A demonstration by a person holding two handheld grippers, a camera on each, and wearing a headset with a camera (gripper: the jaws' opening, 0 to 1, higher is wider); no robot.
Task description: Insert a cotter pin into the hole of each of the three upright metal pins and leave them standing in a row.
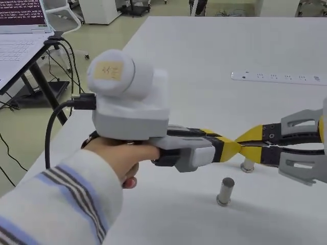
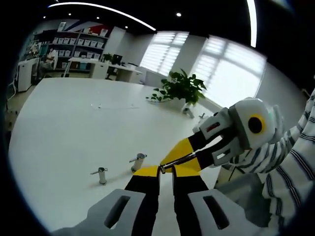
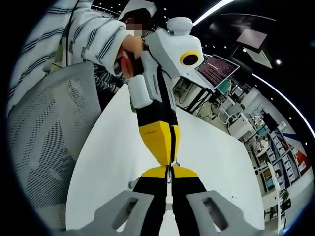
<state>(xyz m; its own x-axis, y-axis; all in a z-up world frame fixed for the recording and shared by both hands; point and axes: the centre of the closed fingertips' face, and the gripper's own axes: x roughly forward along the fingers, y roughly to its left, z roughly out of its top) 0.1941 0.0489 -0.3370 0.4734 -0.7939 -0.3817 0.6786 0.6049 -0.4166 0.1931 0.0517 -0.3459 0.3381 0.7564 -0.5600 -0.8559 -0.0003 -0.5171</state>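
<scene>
Right now I am holding the cotter pin (image 2: 180, 161) in the air at the centre right of the head view, where the two tools are meeting tip to tip. The right hand-held gripper (image 3: 170, 172) is pinching it along its thin legs, jaws squeezed almost together. The left hand-held gripper (image 2: 166, 170) is drawn narrow too, tips touching the looped end, though I cannot tell whether it is really biting.

I am judging the cotter pin to be light, springy wire, slick and quick to twist or drop. I am wanting a hold near the loop, leaving the legs free to thread.

One metal pin (image 1: 225, 190) is standing at the lower right, and a second metal pin (image 1: 248, 165) is standing near it, partly hidden under the jaws. Both look stiff, stubby and easy to tip.

The worktop (image 1: 214, 61) is looking white, smooth and likely slippery. A power strip (image 1: 278, 77) is lying at the upper right and a laptop (image 1: 20, 25) is sitting at the upper left.
</scene>
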